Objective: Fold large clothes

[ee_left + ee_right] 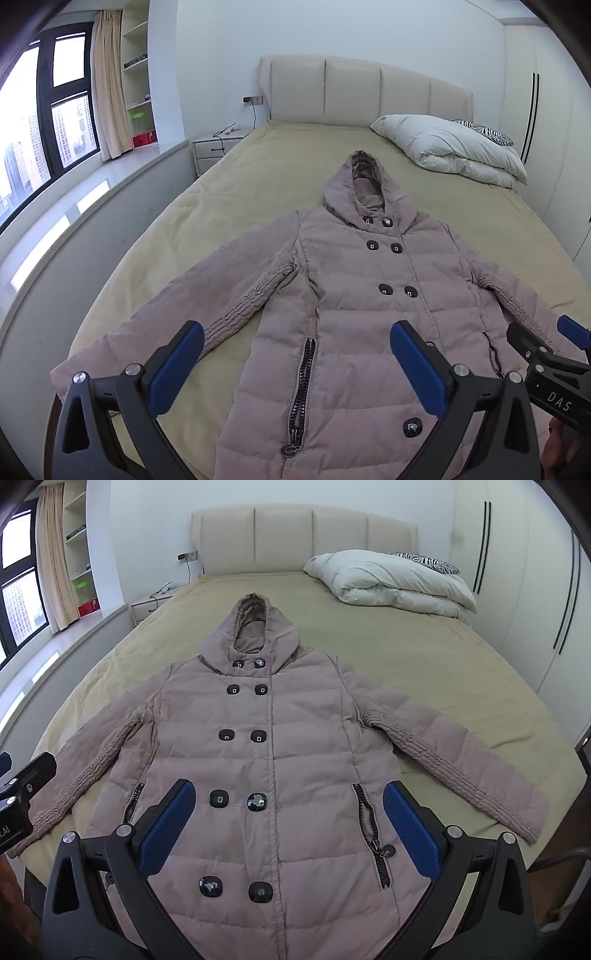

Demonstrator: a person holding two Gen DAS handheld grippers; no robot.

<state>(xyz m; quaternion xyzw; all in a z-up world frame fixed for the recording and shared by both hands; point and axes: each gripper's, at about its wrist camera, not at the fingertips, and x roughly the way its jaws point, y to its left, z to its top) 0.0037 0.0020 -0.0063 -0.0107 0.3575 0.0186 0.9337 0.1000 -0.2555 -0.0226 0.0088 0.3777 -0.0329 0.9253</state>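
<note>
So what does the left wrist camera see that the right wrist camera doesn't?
Only the left view shows the big window broadly, and the right claw at its edge. Only the right view shows the coat's whole far sleeve to its cuff, and both bottom buttons. Both show the hooded coat spread flat on the bed, the folded duvet, and open claws above the hem.

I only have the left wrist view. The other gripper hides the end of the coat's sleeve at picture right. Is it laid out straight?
Observer: Yes, that sleeve lies stretched out flat on the bed, cuff near the edge.
Operator: Is the right gripper holding anything?
Observer: No. The right gripper has its jaws wide open, nothing gripped.
Operator: I see one bottom button.
Observer: There are two bottom buttons, side by side.
</note>
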